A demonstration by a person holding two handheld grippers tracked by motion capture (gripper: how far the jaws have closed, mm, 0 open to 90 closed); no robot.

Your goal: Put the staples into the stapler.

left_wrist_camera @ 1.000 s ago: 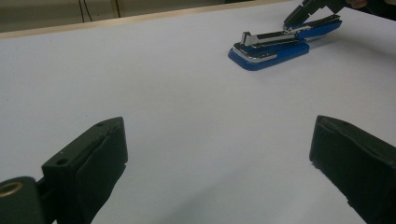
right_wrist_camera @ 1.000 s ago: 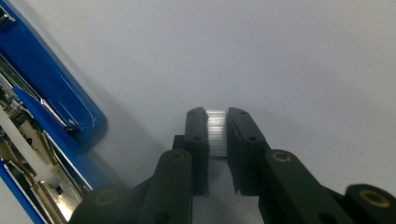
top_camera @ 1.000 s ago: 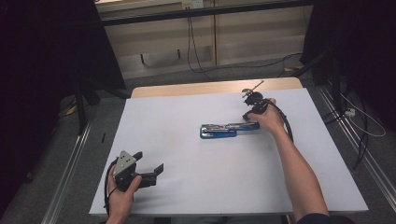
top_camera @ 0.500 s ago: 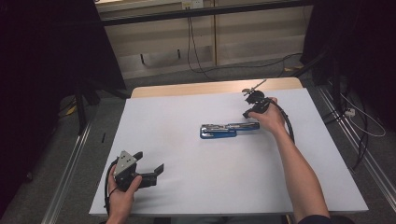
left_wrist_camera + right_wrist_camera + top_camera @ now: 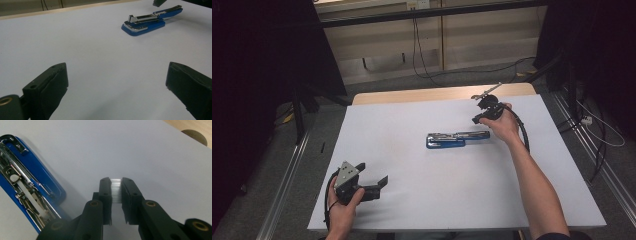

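While the blue stapler (image 5: 457, 139) lies flipped open mid-table on the white sheet (image 5: 412, 130), we see our right gripper (image 5: 116, 184) just beside its end, jaws pinched on what looks like a strip of staples (image 5: 116, 190). Our left gripper (image 5: 371, 180) rests near the front edge, well apart, jaws spread wide and empty.

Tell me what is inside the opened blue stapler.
The blue stapler lies opened flat, its metal channel showing a white pusher strip and a spring. I cannot tell whether staples are loaded. The right tool grips a staple strip.
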